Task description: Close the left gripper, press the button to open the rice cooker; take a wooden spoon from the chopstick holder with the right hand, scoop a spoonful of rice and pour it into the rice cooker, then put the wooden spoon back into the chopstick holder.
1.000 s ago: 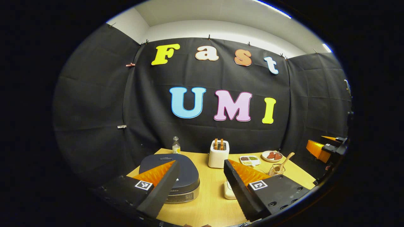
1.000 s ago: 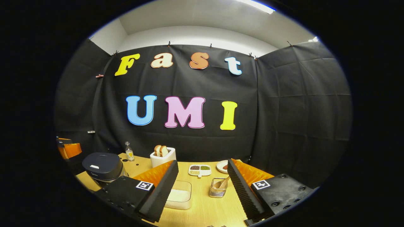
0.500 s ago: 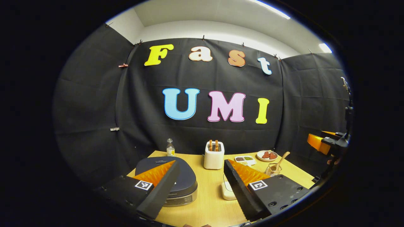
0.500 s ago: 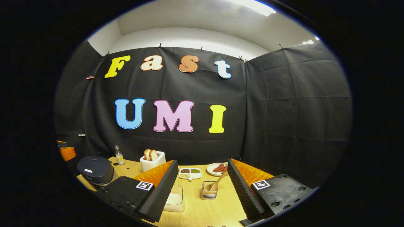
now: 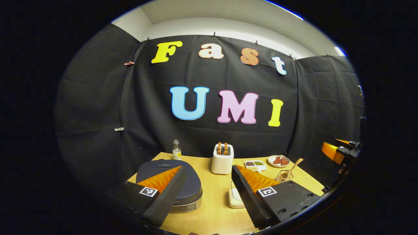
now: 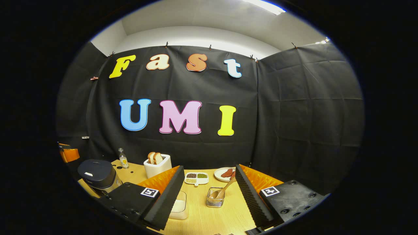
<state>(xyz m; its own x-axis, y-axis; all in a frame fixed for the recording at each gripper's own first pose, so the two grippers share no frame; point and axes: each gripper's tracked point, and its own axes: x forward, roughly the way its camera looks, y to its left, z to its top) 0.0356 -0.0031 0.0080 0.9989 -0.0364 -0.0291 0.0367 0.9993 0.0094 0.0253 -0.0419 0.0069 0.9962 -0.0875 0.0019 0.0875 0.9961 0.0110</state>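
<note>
- On the wooden table [image 5: 215, 209], in the left gripper view, the left gripper [image 5: 207, 192] hangs with its jaws spread wide and nothing between them, above the near edge.
- Beyond its left finger sits the rice cooker [image 5: 169, 181], lid down.
- Right of the cooker stands a white toaster [image 5: 222, 160]; a small bottle [image 5: 176, 150] stands at the far left.
- At the far right, the wire chopstick holder [image 5: 283, 176] carries the wooden spoon [image 5: 293, 166], tilted right.
- Over the table's near side, in the right gripper view, the right gripper [image 6: 209, 192] is likewise wide apart and holds nothing.
- Between its fingers sits the chopstick holder [image 6: 215, 201] with the spoon [image 6: 225, 189]; a container of rice [image 6: 179, 205] lies just left.
</note>
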